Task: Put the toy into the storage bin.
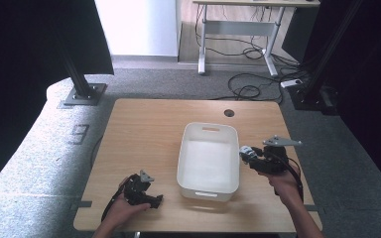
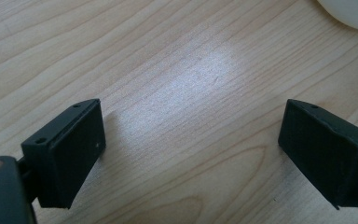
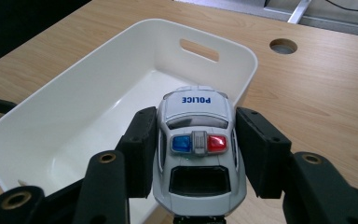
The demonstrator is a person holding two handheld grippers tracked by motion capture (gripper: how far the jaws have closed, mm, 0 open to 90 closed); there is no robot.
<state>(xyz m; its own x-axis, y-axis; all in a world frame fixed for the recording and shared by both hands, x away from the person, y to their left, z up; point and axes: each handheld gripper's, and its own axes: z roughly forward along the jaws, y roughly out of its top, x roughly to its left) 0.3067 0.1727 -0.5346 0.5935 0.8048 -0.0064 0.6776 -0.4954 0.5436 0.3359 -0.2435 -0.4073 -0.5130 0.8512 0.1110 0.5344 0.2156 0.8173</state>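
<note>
Grey carpet, cables and a second desk (image 1: pixel 258 20) beyond. Wooden surface (image 1: pixel 144 134), cable hole near far edge. White bin (image 1: pixel 209 161) at centre, toward near edge. Left gripper (image 1: pixel 155 201) low at near-left edge, fingers (image 2: pixel 70 154) released. Right gripper (image 1: pixel 245 154) at bin's right rim, fingers (image 3: pixel 140 149) grasping police car (image 3: pixel 196 149).

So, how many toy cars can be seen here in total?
1. The toy police car is held between the jaws of the right gripper, at the right rim of the white bin, whose visible inside is empty.
</note>
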